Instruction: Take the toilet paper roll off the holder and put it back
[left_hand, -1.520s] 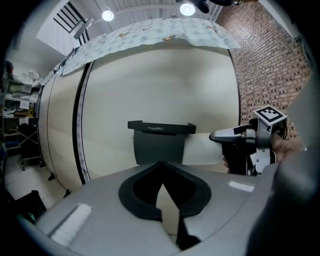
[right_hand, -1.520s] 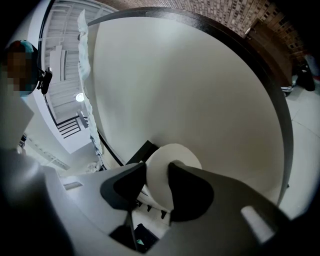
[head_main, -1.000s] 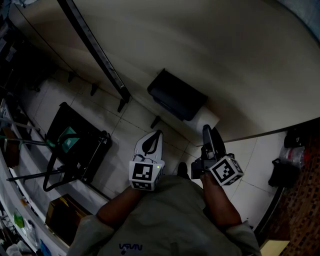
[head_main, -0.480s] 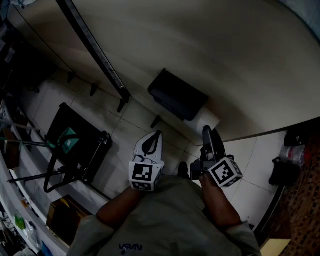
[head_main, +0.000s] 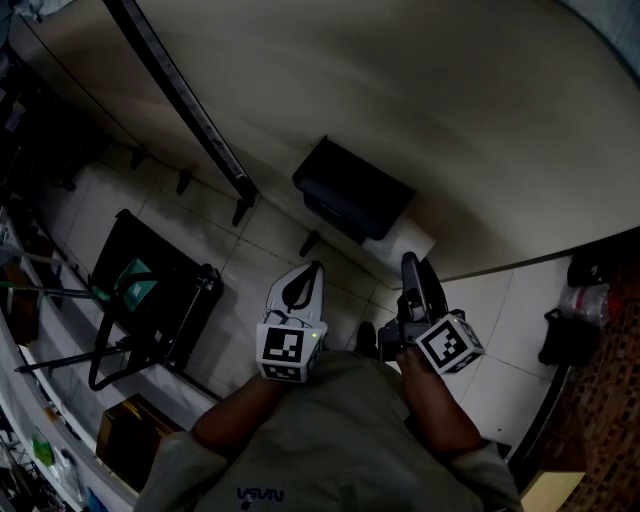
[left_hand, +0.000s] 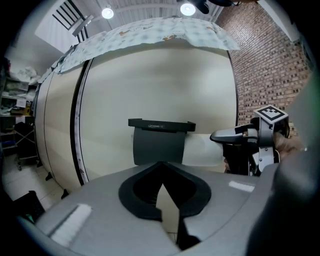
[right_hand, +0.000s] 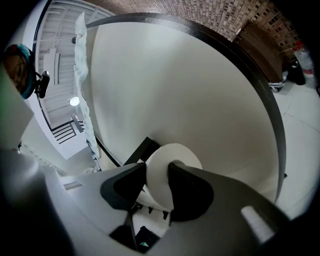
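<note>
Right gripper view shows the right gripper (right_hand: 157, 174) with its fingers pinching the white toilet paper roll (right_hand: 175, 152), which sits on the black holder (left_hand: 161, 142), jutting out at 3 o'clock in the left gripper view. The left gripper (left_hand: 161, 172) has its fingers pressed together

Fixed to the curved cream wall (left_hand: 150, 85): a dark box-like holder (left_hand: 159, 146), flat lid jutting slightly over a plain front panel. From the head view, a black rectangle set aslant on the wall. Sticking out past its right end and touching it: a white toilet paper roll (left_hand: 202, 150), full and round, lying level along the wall. Right end face turned outward, clasped between the fingers (right_hand: 192, 195) of the right gripper (right_hand: 157, 172), one finger pressed on the outer side, the other across the middle of the end face. Whether hung on the holder or free of it, impossible to tell.
</note>
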